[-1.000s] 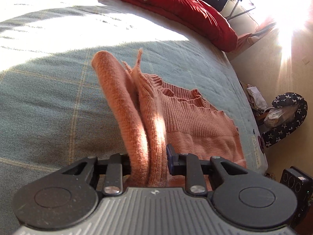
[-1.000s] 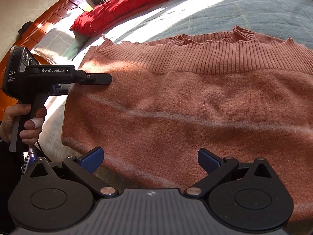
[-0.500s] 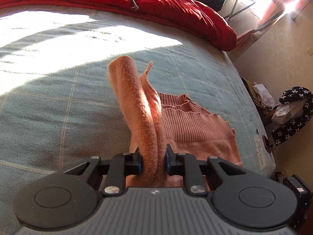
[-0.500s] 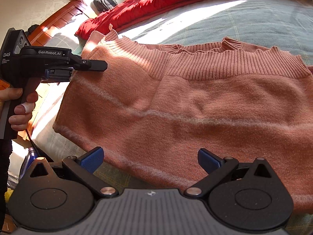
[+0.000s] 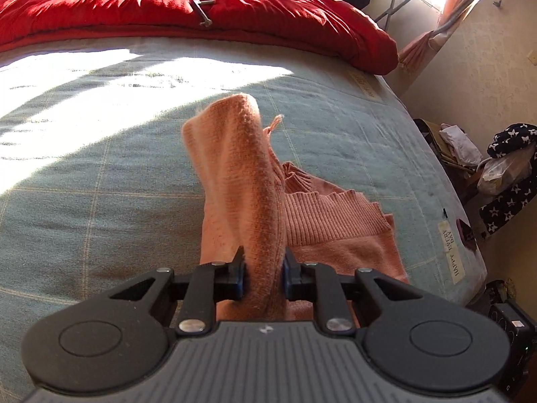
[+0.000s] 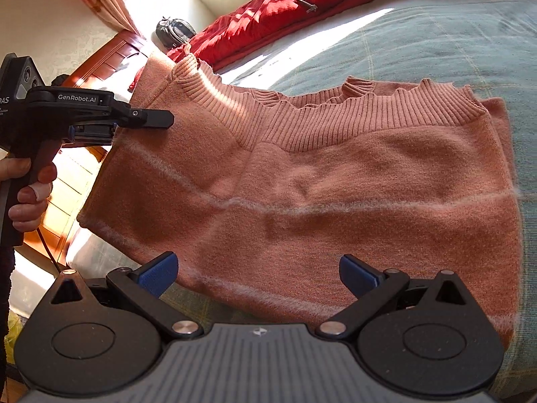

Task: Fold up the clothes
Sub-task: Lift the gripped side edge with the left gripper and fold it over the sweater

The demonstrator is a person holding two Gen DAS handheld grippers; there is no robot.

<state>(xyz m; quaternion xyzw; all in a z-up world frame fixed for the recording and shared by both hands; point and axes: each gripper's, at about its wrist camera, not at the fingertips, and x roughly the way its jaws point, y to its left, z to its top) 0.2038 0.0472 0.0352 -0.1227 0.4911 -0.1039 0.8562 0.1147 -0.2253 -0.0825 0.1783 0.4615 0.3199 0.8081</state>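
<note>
A salmon-pink knit sweater (image 6: 335, 181) with pale stripes and a ribbed hem lies on the blue-green bed cover (image 6: 436, 43). My left gripper (image 5: 263, 277) is shut on a bunched fold of the sweater (image 5: 241, 174), which stands up from between its pads above the bed. In the right wrist view the left gripper (image 6: 147, 119) holds the sweater's left edge lifted off the bed, a hand (image 6: 28, 188) on its handle. My right gripper (image 6: 258, 273) stands open over the near hem, with the fabric below it and nothing pinched.
A red quilt (image 5: 201, 20) runs along the far side of the bed. A wooden bed frame (image 6: 110, 57) and a grey bag (image 6: 174, 30) are at the left. Clutter and a star-print cloth (image 5: 506, 181) lie on the floor to the right.
The left gripper tightened on the fold and lifted the sweater's left edge up and inward. The right gripper slid sideways along the hem, staying open.
</note>
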